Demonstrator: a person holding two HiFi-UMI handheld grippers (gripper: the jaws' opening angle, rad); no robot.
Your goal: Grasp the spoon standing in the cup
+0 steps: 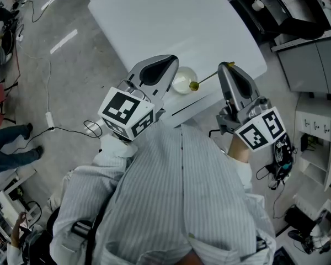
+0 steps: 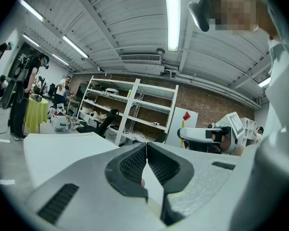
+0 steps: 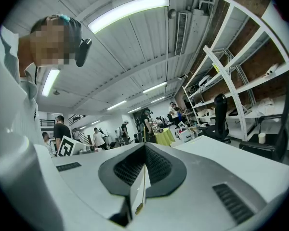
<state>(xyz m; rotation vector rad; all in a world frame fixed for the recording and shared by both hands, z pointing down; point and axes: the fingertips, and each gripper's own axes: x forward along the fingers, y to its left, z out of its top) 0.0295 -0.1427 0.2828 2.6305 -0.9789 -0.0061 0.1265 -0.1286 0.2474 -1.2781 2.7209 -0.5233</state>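
Observation:
In the head view a white cup (image 1: pixel 183 81) stands near the front edge of the white table (image 1: pixel 171 21). A thin spoon (image 1: pixel 204 80) with a yellow-green end runs from the cup's rim up and to the right, into the tip of my right gripper (image 1: pixel 228 65). In the right gripper view the slim handle of the spoon (image 3: pixel 140 186) lies pinched between the shut jaws of that gripper (image 3: pixel 145 149). My left gripper (image 1: pixel 172 59) is just left of the cup with its jaws shut (image 2: pixel 147 147); I see nothing held in them. Both gripper views tilt up toward the ceiling.
The person's striped shirt (image 1: pixel 176 192) fills the lower head view. Cables and a power strip (image 1: pixel 49 117) lie on the floor at left. Cabinets and a white shelf unit (image 1: pixel 314 131) stand to the right. Metal shelving (image 2: pixel 135 109) and people stand in the background.

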